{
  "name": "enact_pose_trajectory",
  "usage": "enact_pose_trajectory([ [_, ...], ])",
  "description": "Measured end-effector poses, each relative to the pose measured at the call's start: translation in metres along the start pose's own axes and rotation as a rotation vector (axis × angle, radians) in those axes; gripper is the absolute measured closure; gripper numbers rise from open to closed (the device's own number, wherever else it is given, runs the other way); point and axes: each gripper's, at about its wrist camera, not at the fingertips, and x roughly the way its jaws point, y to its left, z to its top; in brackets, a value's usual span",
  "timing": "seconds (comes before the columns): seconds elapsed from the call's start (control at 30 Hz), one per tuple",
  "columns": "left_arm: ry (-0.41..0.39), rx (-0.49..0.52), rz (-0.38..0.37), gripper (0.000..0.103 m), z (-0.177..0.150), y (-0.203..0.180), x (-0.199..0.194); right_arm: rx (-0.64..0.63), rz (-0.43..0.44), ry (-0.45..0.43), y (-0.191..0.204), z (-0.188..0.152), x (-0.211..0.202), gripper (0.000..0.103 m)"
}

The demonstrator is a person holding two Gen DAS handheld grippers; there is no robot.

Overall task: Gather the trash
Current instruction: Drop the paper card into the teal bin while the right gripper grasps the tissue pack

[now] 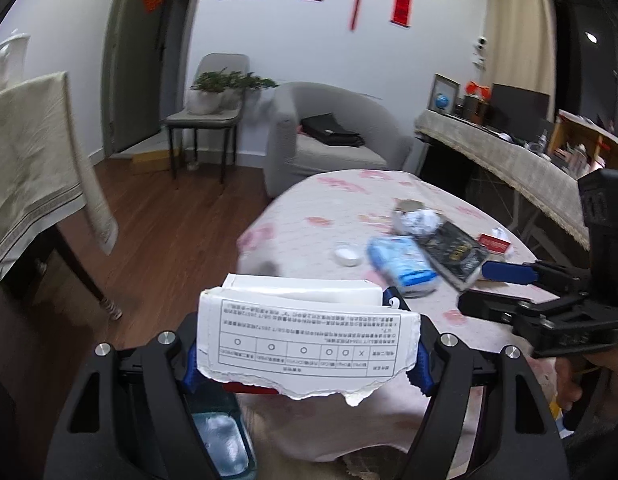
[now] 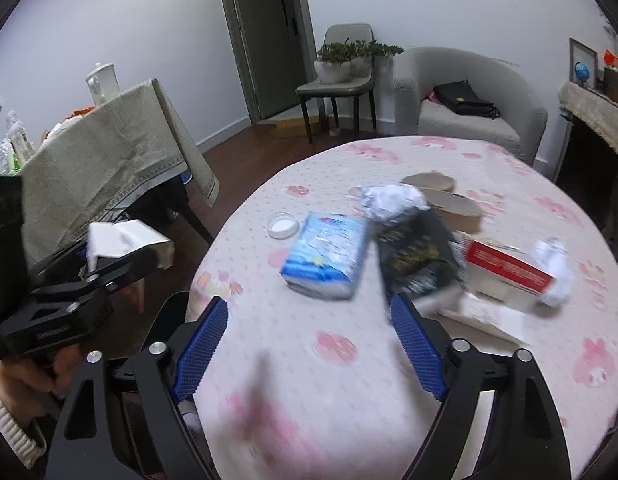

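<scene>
left wrist: above table (image 1: 309,200) edge, angled down | right wrist: closer over it | shared: tabletop

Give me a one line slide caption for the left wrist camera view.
Left gripper clamps a torn white box beside the pink-clothed table, where a blue tissue pack waits.
</scene>
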Motion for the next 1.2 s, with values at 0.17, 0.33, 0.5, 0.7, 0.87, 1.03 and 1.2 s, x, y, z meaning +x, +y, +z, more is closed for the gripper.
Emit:
enact_pose_trajectory([
  [0.17, 0.006, -0.018, 0.025, 0.025, -0.002, 0.022, -0.009, 0.06, -0.062, 0.072, 0.002, 0.013, 0.035, 0.025],
  [0.33, 0.006, -0.033, 0.038, 0.025, -0.005, 0.04, -0.019, 0.13, -0.088, 0.091, -0.006, 0.019, 0.052, 0.025],
  [0.5, 0.017, -0.038, 0.052, 0.025, -0.009, 0.058, -0.026, 0.099, -0.183, 0.097, -0.002, 0.026, 0.064, 0.03],
  [0.7, 0.037, -0.048, 0.088, 0.025, -0.019, 0.085, -0.032, 0.089, -0.205, 0.095, -0.006, 0.027, 0.059, 0.056],
  [0.87, 0.081, -0.074, 0.126, 0.025, -0.029, 0.114, -0.03, 0.1, -0.148, 0.045, 0.005, 0.029, 0.037, 0.056],
  [1.03, 0.146, -0.118, 0.148, 0.025, -0.041, 0.137, -0.021, 0.096, -0.054, 0.008, 0.027, 0.033, 0.031, 0.056],
  [1.2, 0.213, -0.129, 0.173, 0.025, -0.057, 0.152, -0.012, 0.032, 0.016, -0.042, 0.063, 0.039, 0.027, 0.056],
])
